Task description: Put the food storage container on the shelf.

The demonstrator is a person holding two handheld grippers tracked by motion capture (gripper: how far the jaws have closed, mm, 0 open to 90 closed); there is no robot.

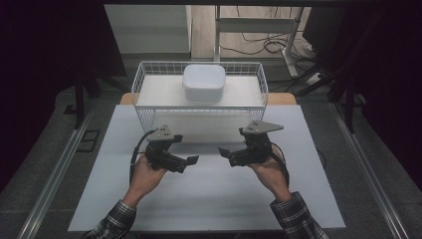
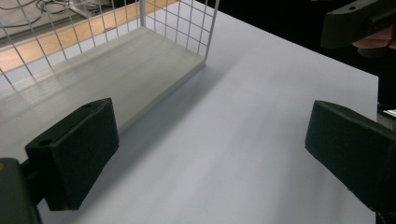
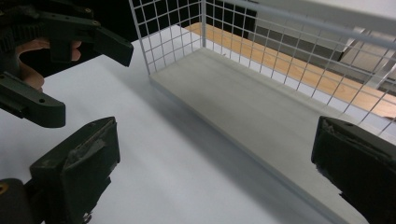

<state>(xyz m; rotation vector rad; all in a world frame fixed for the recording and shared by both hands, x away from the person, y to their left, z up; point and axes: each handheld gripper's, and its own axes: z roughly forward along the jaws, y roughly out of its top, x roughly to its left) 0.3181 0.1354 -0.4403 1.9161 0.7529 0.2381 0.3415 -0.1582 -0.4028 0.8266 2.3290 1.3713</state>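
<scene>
Nothing had really been started at this point, judging by how things lay. The white lidded container (image 1: 203,82) sat up on the raised white platform inside the wire basket (image 1: 142,79), toward the far edge of the counter (image 1: 209,199), and neither tool was touching it. So pretty much the whole job looked like it was ahead: reach in, grab the container, move it wherever it was meant to go.

Going left to right: the left tongs (image 1: 188,160) hovered over the middle of the counter, just in front of the basket's near wall, held in the person's left hand (image 1: 147,173) with the jaws pointing inward toward the other tool. In the left gripper view the jaws stood wide apart with bare counter between them, so released, holding nothing.

The right tongs (image 1: 225,153) mirrored that, gripped by the right hand (image 1: 268,169) and aimed back at the left one, with a gap between the two tips. The right gripper view showed its jaws spread wide too, empty, with the basket's near corner ahead.
</scene>
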